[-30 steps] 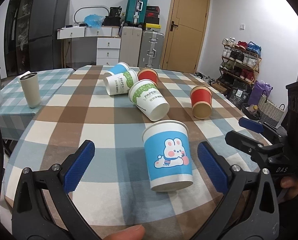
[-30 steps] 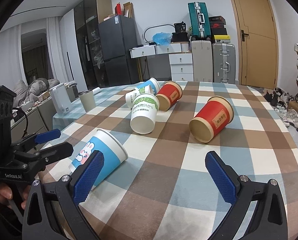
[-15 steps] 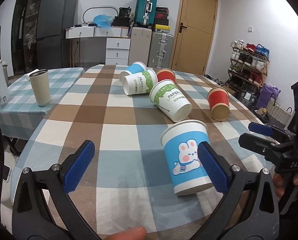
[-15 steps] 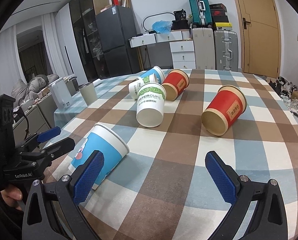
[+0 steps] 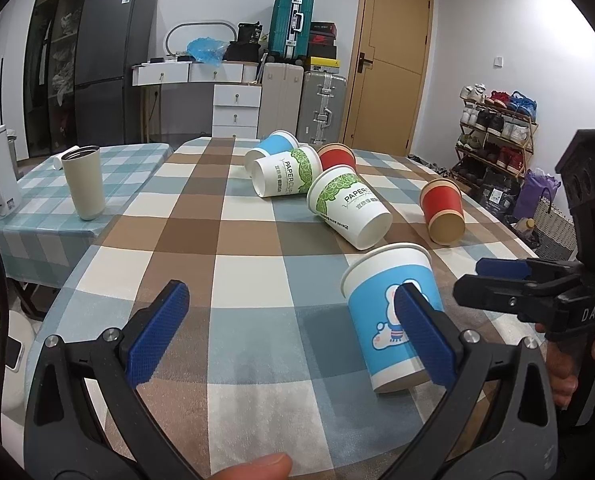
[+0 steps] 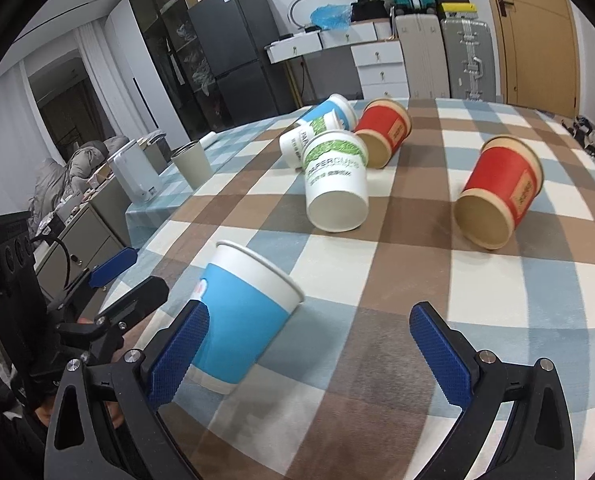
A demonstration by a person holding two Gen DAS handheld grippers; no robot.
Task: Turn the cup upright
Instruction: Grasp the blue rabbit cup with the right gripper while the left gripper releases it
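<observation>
While both grippers stand with their jaws wide apart and grip nothing, the blue rabbit cup (image 5: 391, 312) stands upright, mouth up, on the checked table (image 5: 233, 240) near its front edge. Left gripper (image 5: 293, 336): its right pad overlaps the cup's side in the left wrist view; contact cannot be confirmed. Right gripper (image 6: 317, 354): the cup (image 6: 245, 312) sits just behind its left pad, outside the gap between the fingers. Farther back lie five cups on their sides: two white green-print cups (image 5: 349, 204), one blue cup (image 5: 271, 148), one red cup (image 5: 337, 156) in a cluster, and a second red cup (image 5: 443, 210) apart to the right. A beige tumbler (image 5: 84, 182) stands upright on the adjoining table.
</observation>
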